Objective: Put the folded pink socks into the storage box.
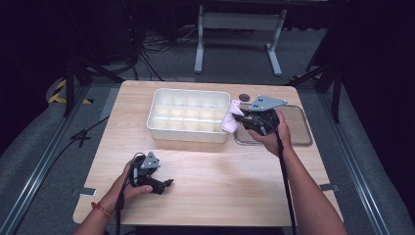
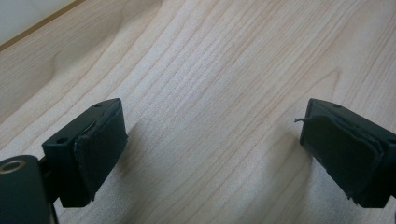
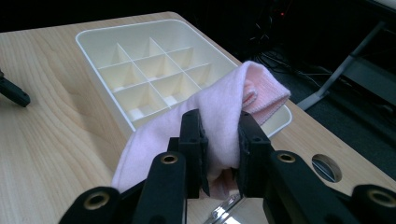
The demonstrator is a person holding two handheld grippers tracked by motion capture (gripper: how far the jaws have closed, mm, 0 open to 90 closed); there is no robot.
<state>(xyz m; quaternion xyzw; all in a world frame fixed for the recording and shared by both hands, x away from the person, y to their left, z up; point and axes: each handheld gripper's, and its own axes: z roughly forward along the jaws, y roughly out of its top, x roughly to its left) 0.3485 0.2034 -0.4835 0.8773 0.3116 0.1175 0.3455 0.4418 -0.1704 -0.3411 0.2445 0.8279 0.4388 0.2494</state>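
The right tongs (image 3: 219, 144) grasp a folded pink cloth (image 3: 224, 107) just beside the white divided tray (image 1: 188, 115); the left tongs (image 2: 212, 149), well apart from it, stand released over the tabletop (image 1: 220, 181).

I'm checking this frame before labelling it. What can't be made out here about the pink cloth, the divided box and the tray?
- Pink cloth: its lower end is hidden behind the right hand-held gripper in the right gripper view; too small in the high view.
- Divided box: cells near its right end are covered by the cloth in both views.
- Metal tray: its left part is hidden by the hand in the high view.
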